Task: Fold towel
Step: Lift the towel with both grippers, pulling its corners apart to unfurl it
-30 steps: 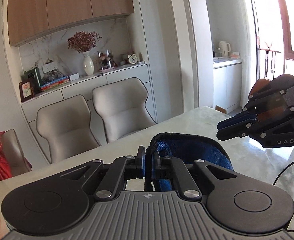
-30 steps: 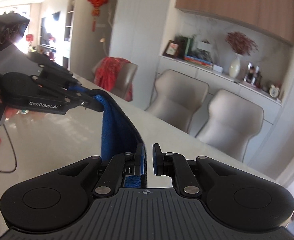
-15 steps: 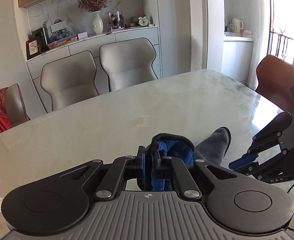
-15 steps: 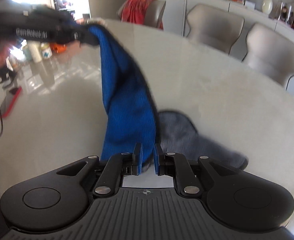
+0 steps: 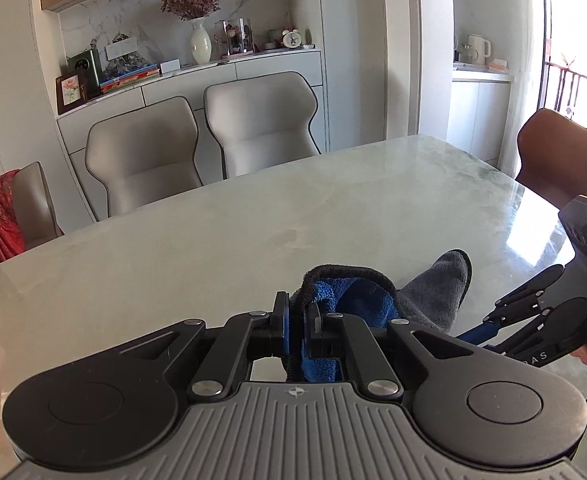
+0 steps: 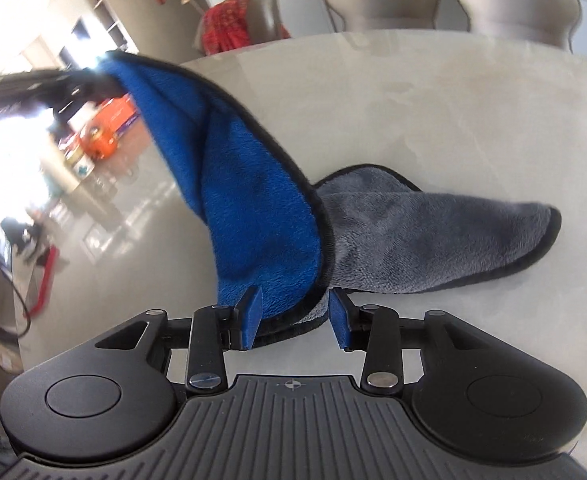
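Observation:
The towel (image 6: 253,216) is blue on one side and grey on the other, with a black hem. Its grey part (image 6: 433,236) lies on the marble table (image 6: 433,112). My left gripper (image 5: 297,322) is shut on a towel corner (image 5: 353,296) and holds it above the table. In the right wrist view it appears blurred at the upper left (image 6: 73,84), with the blue side hanging from it. My right gripper (image 6: 295,316) is open, its fingers either side of the towel's near edge, low over the table. It also shows in the left wrist view (image 5: 489,328).
Two beige chairs (image 5: 197,140) stand behind the table's far edge, a chair with a red cloth (image 5: 1,216) at the left and a brown chair (image 5: 561,156) at the right. Small colourful items (image 6: 101,136) sit at the table's left end. A cable (image 6: 17,304) runs there.
My right gripper has opened and let go of its towel corner, and has dropped low over the table. The grey part of the towel now lies spread on the table. My left gripper still holds its corner.

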`<move>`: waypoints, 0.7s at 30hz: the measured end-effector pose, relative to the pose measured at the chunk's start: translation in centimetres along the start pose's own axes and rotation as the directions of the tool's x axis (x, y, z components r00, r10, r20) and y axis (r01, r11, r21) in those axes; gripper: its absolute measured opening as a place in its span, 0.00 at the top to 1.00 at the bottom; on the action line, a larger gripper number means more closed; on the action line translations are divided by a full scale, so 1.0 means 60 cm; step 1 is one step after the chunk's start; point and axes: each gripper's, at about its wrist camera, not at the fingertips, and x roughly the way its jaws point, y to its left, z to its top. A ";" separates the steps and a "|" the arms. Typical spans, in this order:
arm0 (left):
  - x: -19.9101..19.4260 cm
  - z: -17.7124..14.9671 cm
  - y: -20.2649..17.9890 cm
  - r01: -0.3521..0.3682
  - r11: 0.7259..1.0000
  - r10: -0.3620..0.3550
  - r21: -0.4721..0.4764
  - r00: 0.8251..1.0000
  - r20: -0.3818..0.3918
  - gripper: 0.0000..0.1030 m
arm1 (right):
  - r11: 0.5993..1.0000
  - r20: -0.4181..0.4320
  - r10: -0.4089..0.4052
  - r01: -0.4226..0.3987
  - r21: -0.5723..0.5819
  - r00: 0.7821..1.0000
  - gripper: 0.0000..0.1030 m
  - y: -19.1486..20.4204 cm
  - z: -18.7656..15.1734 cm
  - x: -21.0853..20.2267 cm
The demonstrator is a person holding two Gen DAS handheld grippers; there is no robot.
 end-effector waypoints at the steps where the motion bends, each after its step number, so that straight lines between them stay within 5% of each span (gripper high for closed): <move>1: 0.001 0.001 -0.001 0.001 1.000 -0.001 0.001 1.000 -0.002 0.95 | 1.000 0.000 0.006 -0.006 0.023 1.000 0.63 -0.006 0.001 0.003; 4: 0.006 -0.001 -0.002 -0.004 1.000 0.005 0.012 1.000 -0.019 0.95 | 0.995 0.035 0.048 -0.051 0.089 0.998 0.63 -0.020 0.007 0.007; 5: 0.007 -0.003 -0.003 -0.008 1.000 0.008 0.013 1.000 -0.024 0.95 | 0.994 0.039 0.050 -0.054 0.098 0.998 0.70 -0.021 0.009 0.007; 6: 0.008 -0.004 -0.003 -0.010 1.000 0.011 0.011 1.000 -0.028 0.95 | 0.993 0.042 0.052 -0.056 0.105 0.998 0.90 -0.022 0.012 0.007; 9: 0.007 -0.007 -0.003 -0.018 1.000 0.018 0.003 0.999 -0.036 0.95 | 0.997 0.033 0.050 -0.052 0.055 0.998 0.92 -0.017 0.019 -0.003; 15: -0.003 -0.003 -0.005 -0.048 0.999 0.049 0.006 0.997 -0.052 0.95 | 0.991 0.109 -0.072 0.083 -0.107 0.991 0.92 0.018 0.028 -0.083; 21: -0.023 0.029 -0.024 -0.043 0.998 0.044 0.045 0.999 -0.005 0.95 | 0.910 0.243 -0.213 0.282 -0.303 0.946 0.92 0.054 0.065 -0.216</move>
